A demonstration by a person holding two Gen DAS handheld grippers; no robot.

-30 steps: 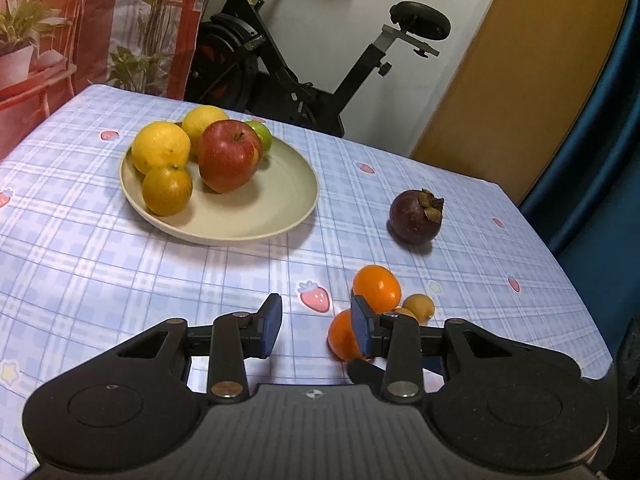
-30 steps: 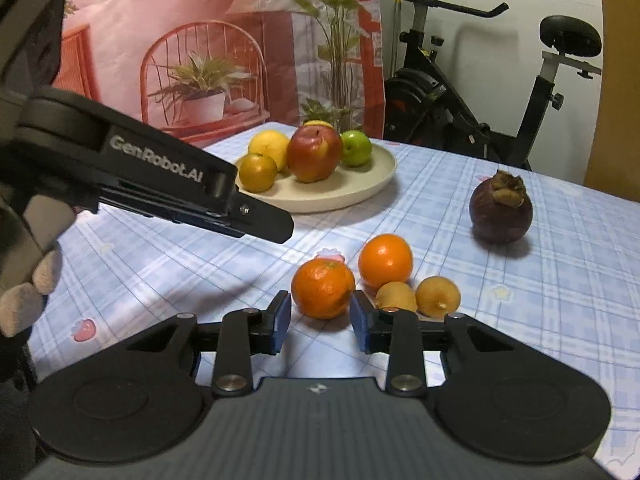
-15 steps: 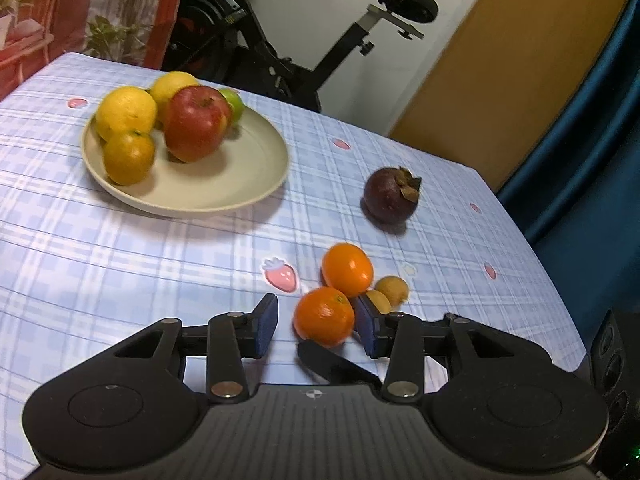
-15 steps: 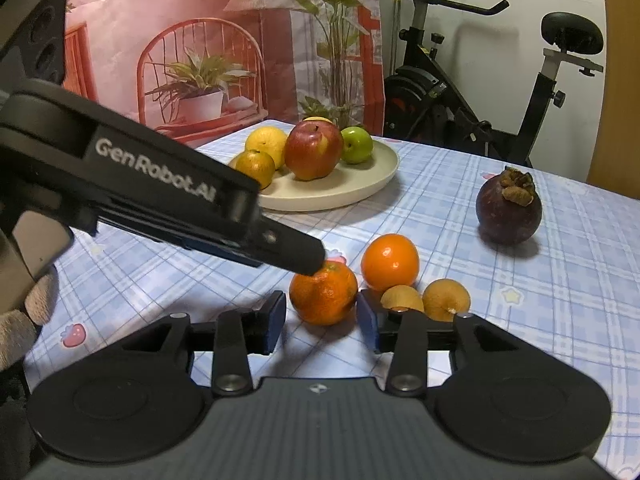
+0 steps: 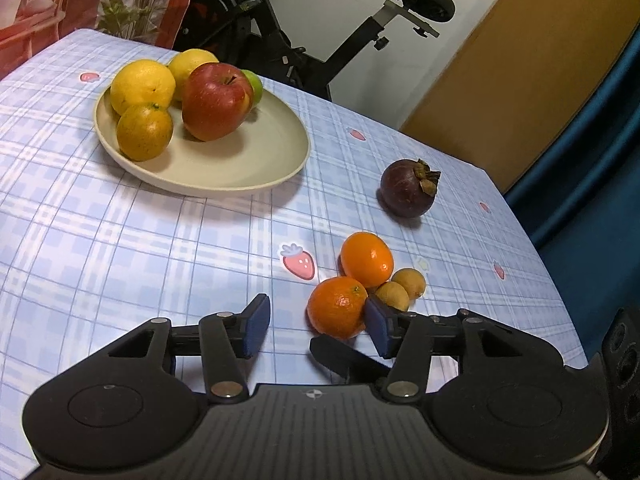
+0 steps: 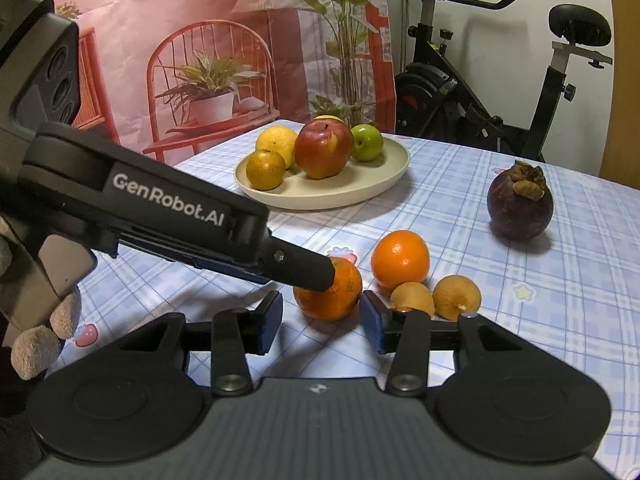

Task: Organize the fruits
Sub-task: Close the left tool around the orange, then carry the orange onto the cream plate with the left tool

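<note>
Tangerine (image 6: 328,294), glossy orange and dimpled, between wide jaws of both grippers.

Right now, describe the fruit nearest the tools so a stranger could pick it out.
Start at the cream plate of fruit, then drop to the loose cluster on the checked cloth. The nearer orange sits by two small tan fruits and is duller and more dimpled than the glossy orange behind it.
</note>
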